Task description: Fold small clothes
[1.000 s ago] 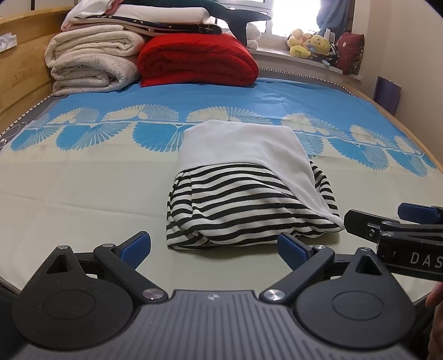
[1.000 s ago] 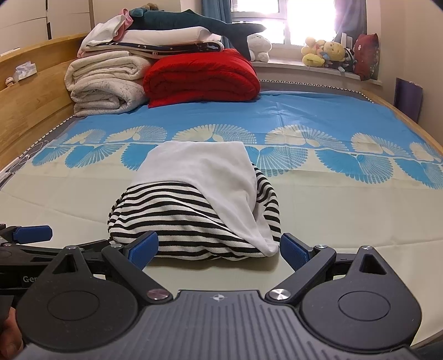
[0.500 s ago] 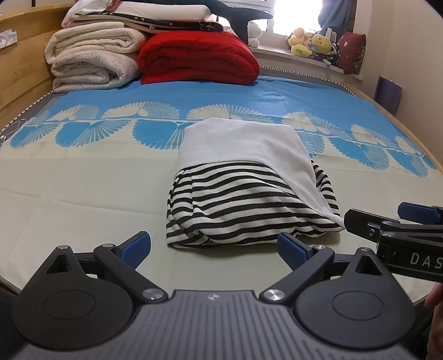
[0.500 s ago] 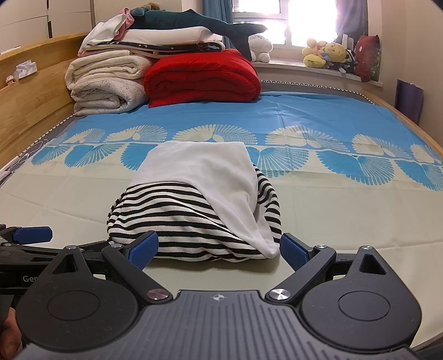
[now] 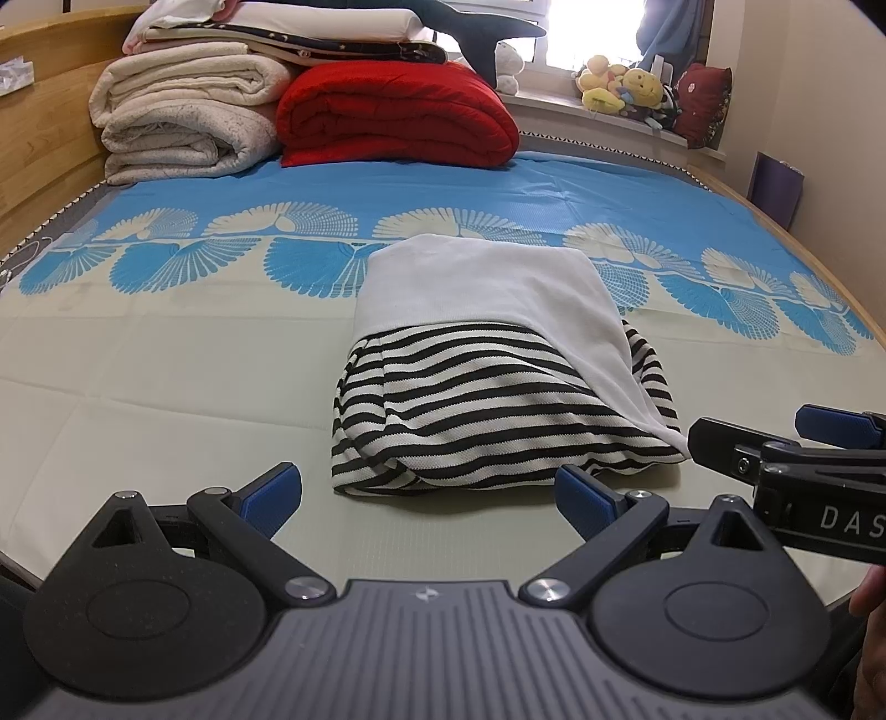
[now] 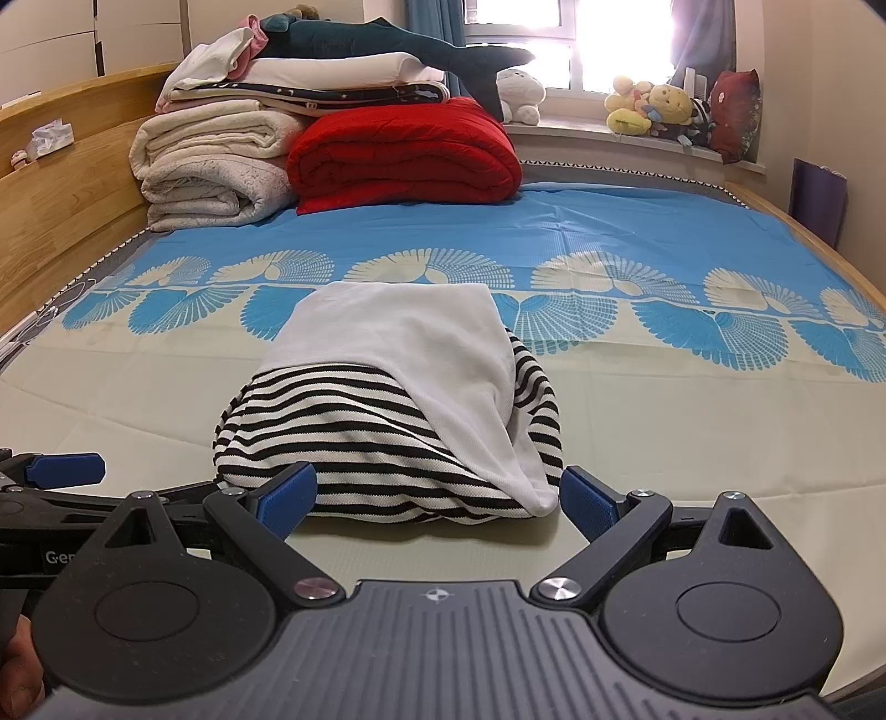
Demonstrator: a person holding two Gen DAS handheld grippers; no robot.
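On the bed [image 5: 166, 354], near its front edge, lies the garment [image 5: 498, 387]: a black-and-white striped piece folded into a compact bundle, with a white panel laid over its far half and running down its right side. It rests on the pale part of the sheet [image 6: 692, 421], just short of the blue fan-patterned band.

My left gripper [image 5: 429, 493] stands wide, its blue pads [image 5: 274, 490] spread to either side of the bundle's near edge. Nothing is between them, and they sit just short of the cloth.

My right gripper [image 6: 437, 501] is likewise wide and empty. Its left pad [image 6: 288, 498] overlaps the striped front edge in the right wrist view; whether it touches the cloth, I cannot tell. Its right pad sits just beside the white corner.

Both grippers are level with each other, side by side, the right gripper's fingers showing at the right edge of the left wrist view.

At the head of the bed: a red quilt [image 5: 398, 116], cream blankets [image 5: 183, 127] stacked beside it, and a dark plush shark [image 6: 387, 50] on top. Plush toys [image 6: 653, 105] line the windowsill.
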